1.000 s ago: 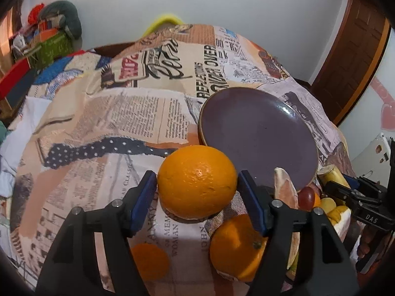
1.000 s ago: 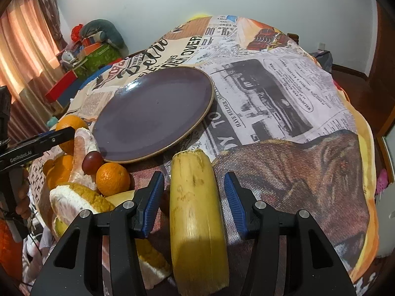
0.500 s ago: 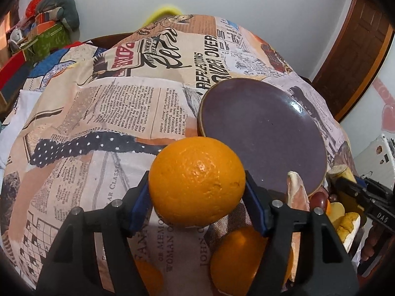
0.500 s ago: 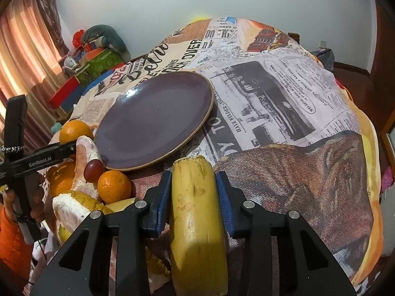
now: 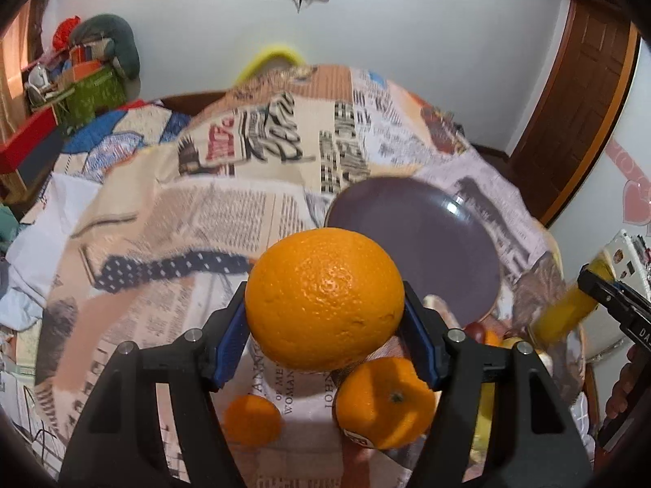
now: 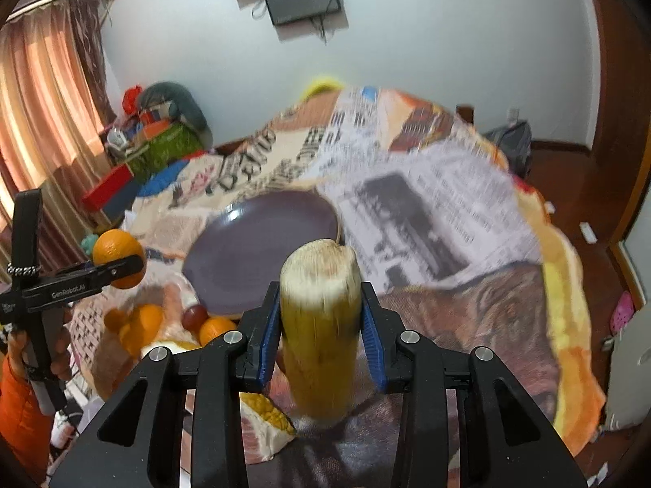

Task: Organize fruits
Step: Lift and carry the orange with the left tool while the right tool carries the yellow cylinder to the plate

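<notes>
Both fruits are lifted off the bed, the left tool clamping a big orange and the right tool a banana, while the purple plate sits bare and other fruit waits below.

The black left gripper reads "GenRobot.AI"; the newspaper-print bedspread shows "WOMAN" and "JOHN"
</notes>
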`<state>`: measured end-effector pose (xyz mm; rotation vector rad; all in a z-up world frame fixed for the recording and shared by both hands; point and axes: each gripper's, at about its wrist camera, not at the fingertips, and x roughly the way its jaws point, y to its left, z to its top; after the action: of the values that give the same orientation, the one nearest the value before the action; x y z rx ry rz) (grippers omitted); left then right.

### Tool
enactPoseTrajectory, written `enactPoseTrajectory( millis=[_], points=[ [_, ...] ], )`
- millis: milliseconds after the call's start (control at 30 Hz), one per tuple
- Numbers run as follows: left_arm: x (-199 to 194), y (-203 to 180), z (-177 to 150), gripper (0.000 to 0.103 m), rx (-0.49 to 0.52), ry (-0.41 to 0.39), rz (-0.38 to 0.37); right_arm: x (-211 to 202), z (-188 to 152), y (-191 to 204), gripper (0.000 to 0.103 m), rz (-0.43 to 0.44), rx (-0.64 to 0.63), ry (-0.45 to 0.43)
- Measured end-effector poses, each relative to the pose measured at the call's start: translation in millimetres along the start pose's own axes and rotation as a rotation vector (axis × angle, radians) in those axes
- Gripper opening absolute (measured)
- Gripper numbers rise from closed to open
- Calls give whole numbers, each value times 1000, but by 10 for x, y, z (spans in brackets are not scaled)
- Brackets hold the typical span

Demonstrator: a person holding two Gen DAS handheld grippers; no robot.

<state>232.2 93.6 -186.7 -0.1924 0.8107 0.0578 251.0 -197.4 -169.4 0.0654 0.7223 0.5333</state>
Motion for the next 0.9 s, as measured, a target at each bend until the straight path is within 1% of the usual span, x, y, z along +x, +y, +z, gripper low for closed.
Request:
enactPoseTrajectory(
  millis=[233, 333, 433, 567, 800, 900],
  points=[
    [-280, -104, 187, 67, 17, -83, -11, -191, 269, 144, 33, 4, -48, -111],
    [-320, -153, 252, 67, 25, -99, -22, -199, 322, 203, 33, 15, -68, -131],
    [-312, -217, 296, 67, 40, -104, -28, -150, 350, 248, 33, 28, -77, -133],
    [-221, -275, 341, 67, 51, -88, -43, -54, 341, 258, 33, 44, -71, -124],
    [98, -349, 406, 67, 55, -28, -65, 184, 341, 248, 33, 60, -53, -84],
    [213, -392, 404, 67, 75, -17, -57, 276, 344, 252, 33, 58, -59, -68]
  ],
)
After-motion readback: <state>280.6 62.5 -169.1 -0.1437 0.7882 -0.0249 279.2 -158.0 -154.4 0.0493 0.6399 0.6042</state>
